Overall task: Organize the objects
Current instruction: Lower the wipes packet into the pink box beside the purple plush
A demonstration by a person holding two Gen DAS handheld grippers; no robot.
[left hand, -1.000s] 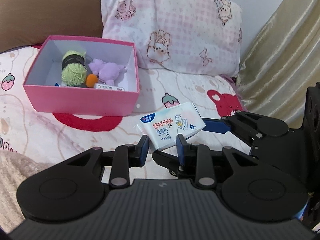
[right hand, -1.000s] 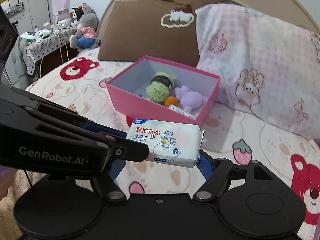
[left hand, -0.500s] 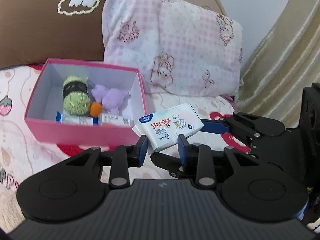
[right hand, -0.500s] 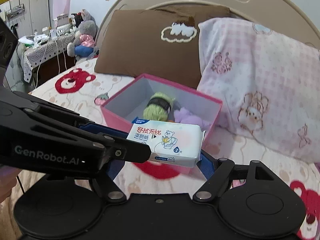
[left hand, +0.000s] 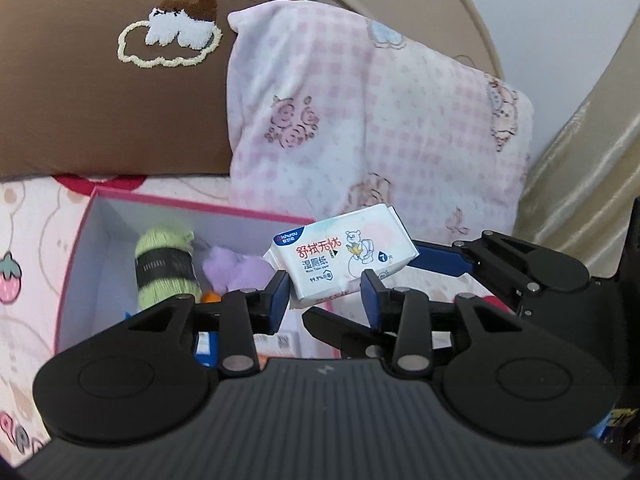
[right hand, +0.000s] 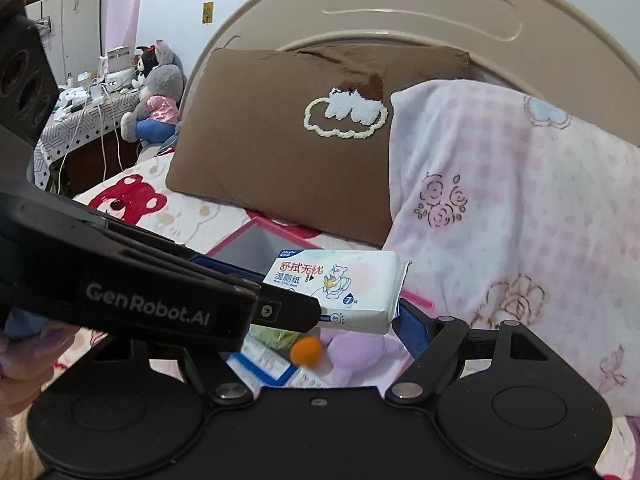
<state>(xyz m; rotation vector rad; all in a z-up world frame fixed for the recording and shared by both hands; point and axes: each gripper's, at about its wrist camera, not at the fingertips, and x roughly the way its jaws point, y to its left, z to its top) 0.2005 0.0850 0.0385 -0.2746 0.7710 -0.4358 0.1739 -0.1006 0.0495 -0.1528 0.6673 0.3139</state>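
Your right gripper (right hand: pixel 352 312) is clamped on the wipes pack (right hand: pixel 340 288), one blue pad on each short end, and it holds the pack in the air above the pink box (left hand: pixel 76 248). In the left wrist view the pack (left hand: pixel 340 256) sits tilted over the box's near right corner w/ its printed face up, bear drawing visible, and the right gripper (left hand: pixel 400 268) reaches in from the right side. Your left gripper (left hand: pixel 324 300) has nothing in it; its blue pads stand apart at a medium gap, just below and in front of the pack, not touching it as far as the view shows. Inside the box: a green yarn ball (left hand: pixel 164 264) w/ a black band, a purple plush (left hand: pixel 236 268) next to it, a small orange ball (right hand: pixel 306 352) touching the plush, plus a couple of flat blue-and-white packets (right hand: pixel 260 360) at the near wall. The box rests on the bedsheet (left hand: pixel 24 248), printed w/ strawberries and red bears. Behind the box lean a brown pillow (left hand: pixel 100 92) w/ a stitched cloud and a pink checked pillow (left hand: pixel 380 120), the pink one overlapping the brown one's right edge. Right wrist view: beige headboard (right hand: pixel 400 12) behind both pillows; far left, a grey plush toy (right hand: pixel 156 100) beside a cluttered side table (right hand: pixel 80 120).
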